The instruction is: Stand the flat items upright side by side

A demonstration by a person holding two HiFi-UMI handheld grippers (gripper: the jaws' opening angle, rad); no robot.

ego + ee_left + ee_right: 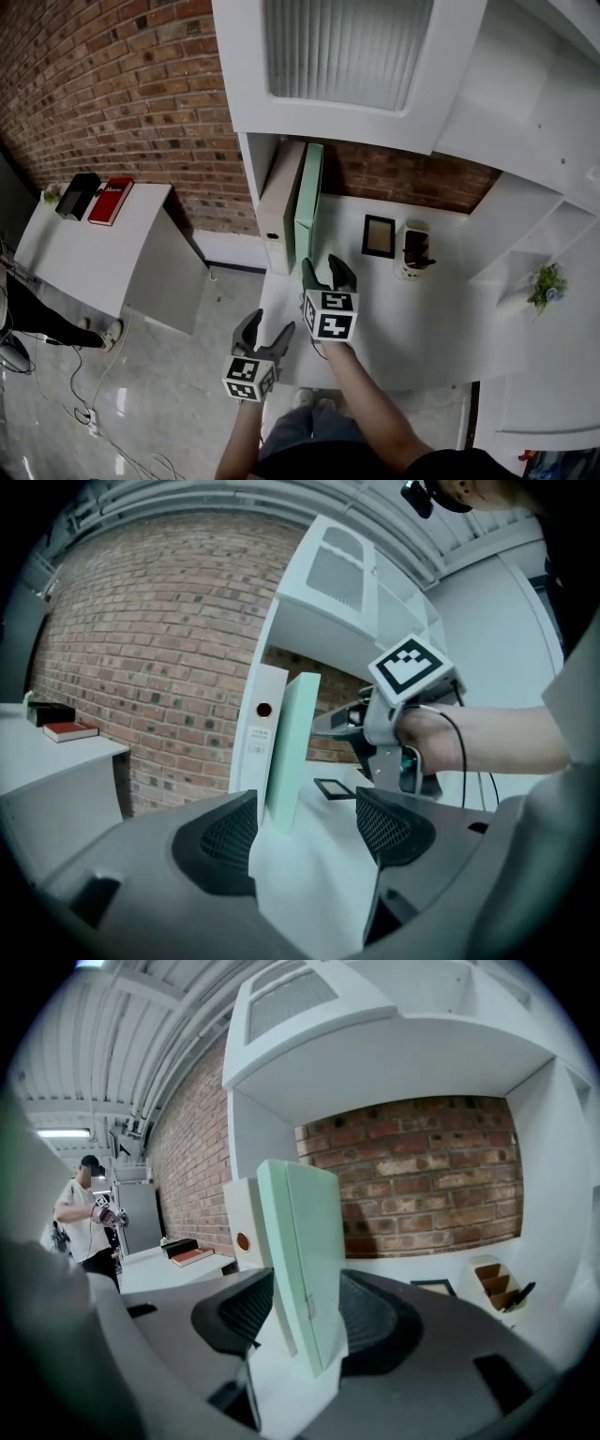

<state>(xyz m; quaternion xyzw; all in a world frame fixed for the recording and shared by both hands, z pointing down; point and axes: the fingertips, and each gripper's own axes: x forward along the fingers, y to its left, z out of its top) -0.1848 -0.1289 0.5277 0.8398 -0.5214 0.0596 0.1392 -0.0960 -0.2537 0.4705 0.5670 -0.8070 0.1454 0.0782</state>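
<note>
A tall white box file and a slim mint-green folder are seen standing upright side by side, touching, at the left end of a white desk in the middle of the frame. The right gripper is held at the folder's near end with its jaws spread. The left gripper, jaws likewise apart, is held lower and to the left, at the desk's near corner. A black picture frame and a white pen holder are set further right. A red book and a black box are placed on a white side table at upper left.
</note>
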